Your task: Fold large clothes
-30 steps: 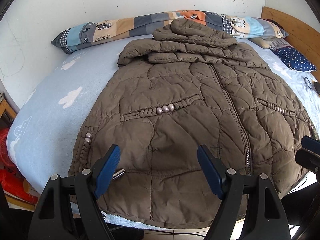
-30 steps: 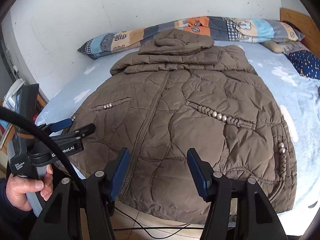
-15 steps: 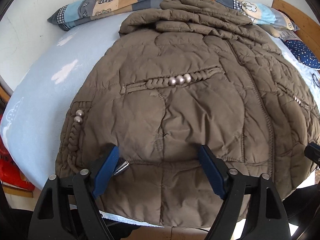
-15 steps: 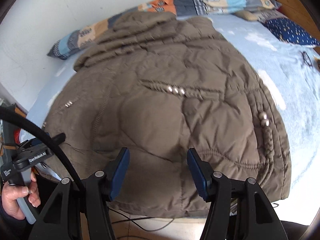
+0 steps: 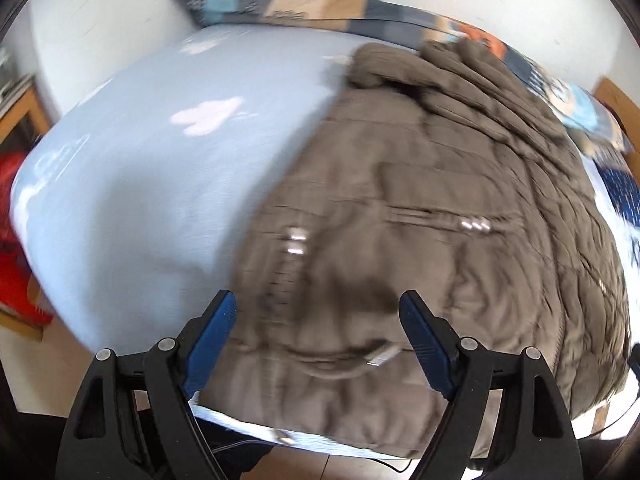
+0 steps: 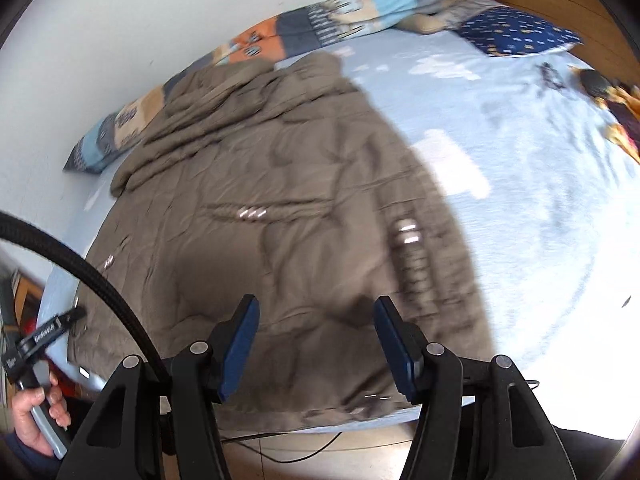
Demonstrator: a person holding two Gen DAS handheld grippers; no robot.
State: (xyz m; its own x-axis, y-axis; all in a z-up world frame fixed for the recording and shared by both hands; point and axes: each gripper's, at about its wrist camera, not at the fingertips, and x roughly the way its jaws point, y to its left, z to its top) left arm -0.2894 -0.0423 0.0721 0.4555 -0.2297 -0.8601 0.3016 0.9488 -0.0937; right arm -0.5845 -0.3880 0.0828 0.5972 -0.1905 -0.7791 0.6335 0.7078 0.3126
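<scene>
One brown quilted jacket (image 5: pixel 420 216) lies spread flat on the bed (image 5: pixel 140 184), hem at the near edge; I judge it bulky, soft and light, best pinched at the two hem corners. My left hand-held gripper (image 5: pixel 316 340) and right hand-held gripper (image 6: pixel 316 344) both hang open and empty above that hem. I count one long patchwork pillow (image 6: pixel 328 24).

Brown quilted jacket (image 5: pixel 420 208) spread flat on bed (image 5: pixel 140 184), front side up. Hem laid along near edge of bed, hood bunched toward far edge against wall. Centre zip closed. Braided pocket trims with silver beads noted on each front panel and at side seams. Detail blurred in both views.
</scene>
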